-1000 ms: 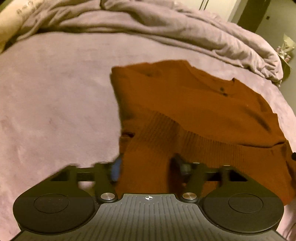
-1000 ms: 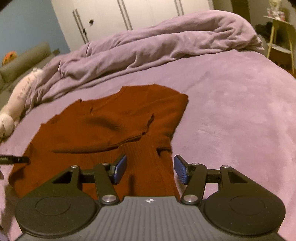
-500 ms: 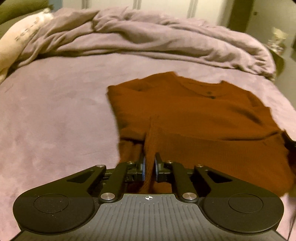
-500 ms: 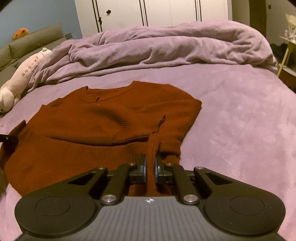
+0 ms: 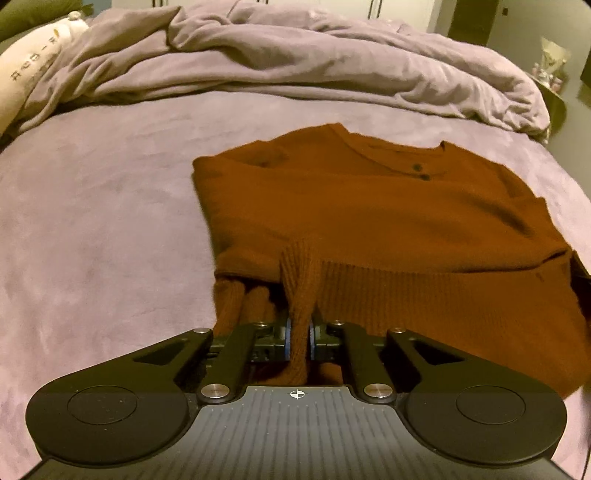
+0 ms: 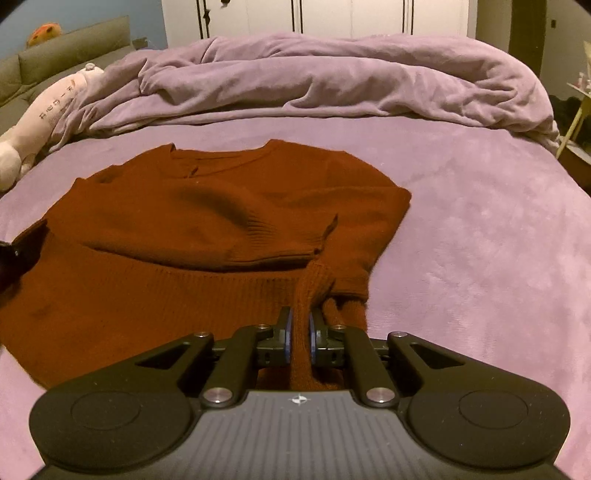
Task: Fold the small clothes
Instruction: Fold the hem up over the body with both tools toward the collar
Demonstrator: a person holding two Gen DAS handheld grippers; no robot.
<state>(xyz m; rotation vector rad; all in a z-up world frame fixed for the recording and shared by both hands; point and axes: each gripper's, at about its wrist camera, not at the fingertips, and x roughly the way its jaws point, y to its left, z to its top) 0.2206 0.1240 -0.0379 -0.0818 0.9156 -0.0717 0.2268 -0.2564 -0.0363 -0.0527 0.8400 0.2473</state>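
Observation:
A rust-brown knit sweater (image 5: 388, 221) lies on the purple bed, sleeves folded in over the body, collar and buttons at the far side. My left gripper (image 5: 299, 338) is shut on the ribbed hem at the sweater's near left corner and lifts a pinch of it. My right gripper (image 6: 299, 338) is shut on the ribbed hem at the near right corner of the sweater (image 6: 207, 229), also pinching it up. The left gripper's tip shows at the left edge of the right wrist view (image 6: 11, 254).
The bed cover (image 5: 92, 229) spreads all around the sweater. A bunched purple duvet (image 6: 314, 81) lies across the far side. A pale plush pillow (image 6: 40, 114) sits at the far left. White wardrobe doors (image 6: 314, 18) stand behind; a small side table (image 6: 580, 107) is at right.
Both grippers were open over the hem a second ago. They closed on the hem's two near corners and now lift the pinched fabric slightly.

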